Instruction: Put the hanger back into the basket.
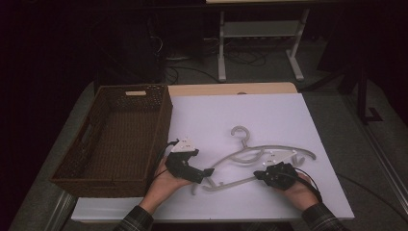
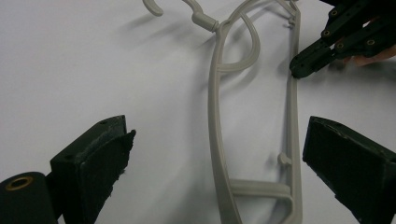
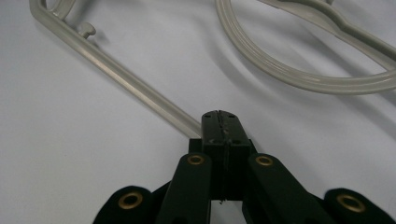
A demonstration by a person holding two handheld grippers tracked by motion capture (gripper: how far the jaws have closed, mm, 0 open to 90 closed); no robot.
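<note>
A pale grey plastic hanger (image 1: 240, 156) lies flat on the white tabletop (image 1: 269, 115), hook pointing away from me. My left gripper (image 1: 206, 175) sits at the hanger's left end. In the left gripper view its jaws (image 2: 219, 135) stand wide open, and the hanger's (image 2: 217, 116) end lies between them untouched. My right gripper (image 1: 256, 175) is shut, its tip resting against the hanger's straight lower bar (image 3: 140, 91). Seen from the right gripper view, the closed jaws (image 3: 219, 116) meet with nothing visibly between them. The left gripper view also catches that right gripper (image 2: 299, 70) touching the bar.
A dark brown wicker basket (image 1: 163, 125) stands on the table's left side, close to my left hand. The table's near edge runs just under my forearms. Beyond the far edge there are a white metal frame (image 1: 260, 29) and cables on the floor.
</note>
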